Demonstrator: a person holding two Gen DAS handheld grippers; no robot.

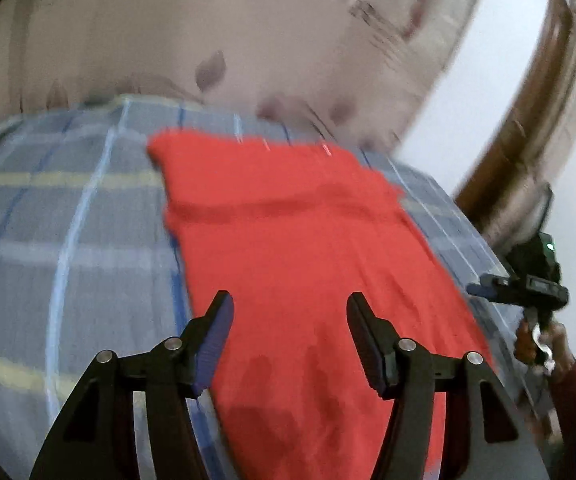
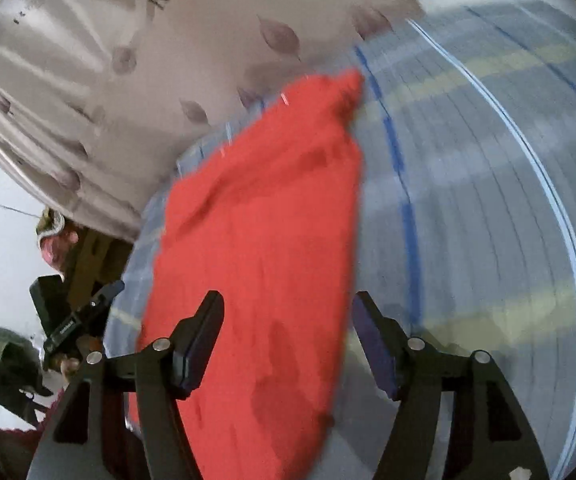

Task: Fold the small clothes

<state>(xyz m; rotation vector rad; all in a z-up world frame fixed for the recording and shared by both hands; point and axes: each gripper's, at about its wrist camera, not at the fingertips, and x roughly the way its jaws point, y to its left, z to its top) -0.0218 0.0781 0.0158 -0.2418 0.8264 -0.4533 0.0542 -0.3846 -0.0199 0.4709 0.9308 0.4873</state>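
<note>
Left gripper (image 1: pixel 289 320) first — your jaws stand wide with nothing between the pads, only the red garment (image 1: pixel 288 240) showing past them on the bed. It starts under the gap between your jaws and runs away ahead of them, its near end darkened by shadow.

Progress, as a judgement: the garment lies as one long flat panel with a soft crease or layered edge across its far part, so at least one fold looks made. It is not yet a compact bundle; crosswise folds probably remain. Blur hides whether sleeves are tucked under.

Texture: the red cloth looks soft and matte, maybe a knit, with limp, slightly ragged edges. The plaid bedsheet (image 1: pixel 68 220) beneath is smooth grey-blue woven stuff with pale, blue and yellow stripes. Beyond the far end hangs a leaf-print curtain (image 1: pixel 228 40).

Right gripper (image 2: pixel 288 320) — jaws likewise wide and empty. The garment lies under your left pad and ahead of it; your right pad sits over bare sheet — the cloth's long edge runs between the two.
</note>
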